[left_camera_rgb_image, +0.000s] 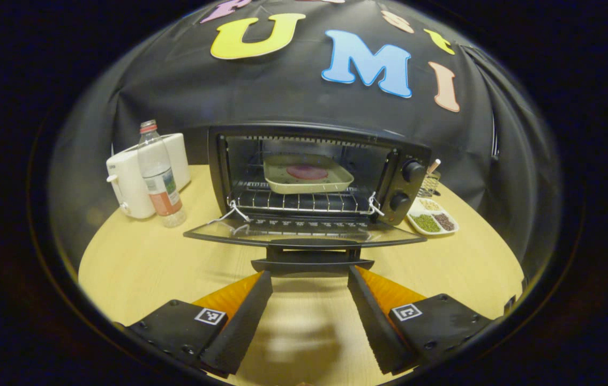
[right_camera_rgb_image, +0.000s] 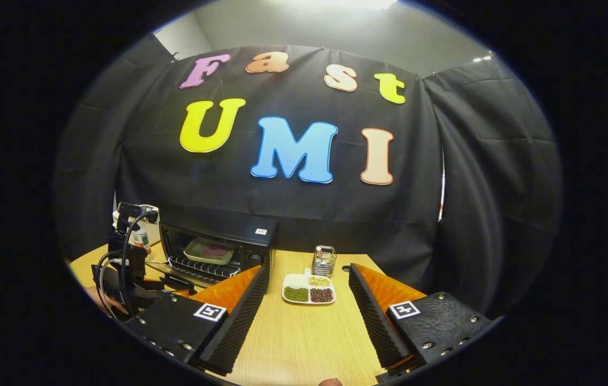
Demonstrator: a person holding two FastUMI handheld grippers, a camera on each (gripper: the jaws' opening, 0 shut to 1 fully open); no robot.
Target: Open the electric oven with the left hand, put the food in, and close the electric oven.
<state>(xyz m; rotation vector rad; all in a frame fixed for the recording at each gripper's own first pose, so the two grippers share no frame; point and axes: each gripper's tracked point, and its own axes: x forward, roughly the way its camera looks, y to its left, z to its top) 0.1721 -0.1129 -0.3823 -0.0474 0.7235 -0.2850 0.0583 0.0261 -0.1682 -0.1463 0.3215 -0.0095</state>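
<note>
The food (left_camera_rgb_image: pixel 307 171), seemingly a pink slice on a tray (left_camera_rgb_image: pixel 304 185), sits inside the electric oven (left_camera_rgb_image: pixel 314 171), whose door (left_camera_rgb_image: pixel 304 235) lies open ahead of the left gripper (left_camera_rgb_image: pixel 309 279)'s spread, empty jaws. Only closing is left. The right gripper (right_camera_rgb_image: pixel 308 273) hovers spread, empty, off to the side.

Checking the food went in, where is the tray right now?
In the left gripper view the tray sits on the wire rack inside the open oven, beyond the lowered door.
</note>
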